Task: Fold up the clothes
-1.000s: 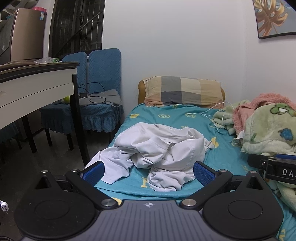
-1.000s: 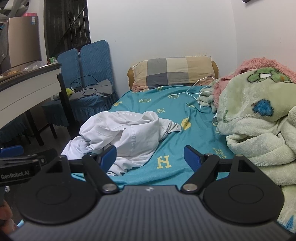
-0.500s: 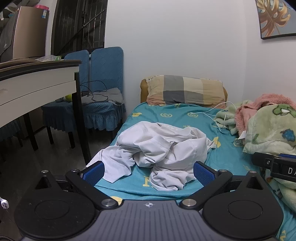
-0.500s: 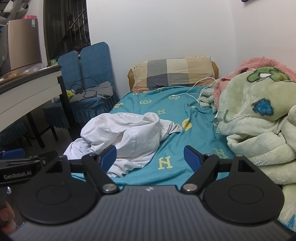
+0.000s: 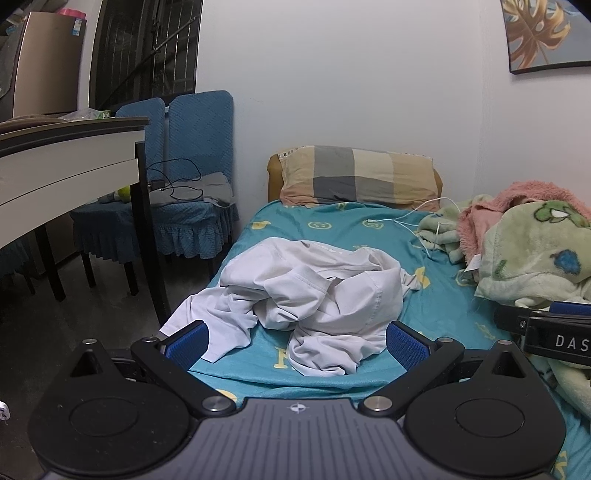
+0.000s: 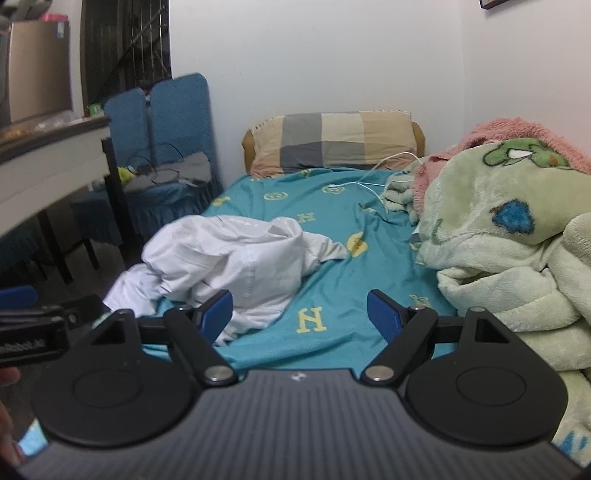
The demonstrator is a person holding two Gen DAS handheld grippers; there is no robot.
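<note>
Here the white garment (image 5: 314,291) lies crumpled in a heap on the near left part of the bed, one loose end trailing toward the bed's left edge. In the left wrist view it sits just beyond and between the two blue pads of the left gripper (image 5: 297,341), apart from both; whether the pads are above the cloth or merely short of it cannot be told. In the right wrist view the same heap (image 6: 229,269) lies ahead and to the left of the right gripper (image 6: 299,314), its lower fold showing just behind the left pad, while the right pad stands over bare sheet. Both grippers have their fingers spread wide and hold nothing. The teal bedsheet (image 5: 332,229) carries yellow letters and round marks. A checked pillow (image 5: 354,177) leans at the head against the white wall, a white cable (image 5: 410,216) trails across the sheet, and a pile of green and pink blankets (image 6: 509,221) fills the right side. Left of the bed stand two blue-covered chairs (image 5: 192,147) with cords and grey cloth on the seat, beside a white table (image 5: 66,155) with dark legs. A leaf picture (image 5: 543,33) hangs on the right wall.
</note>
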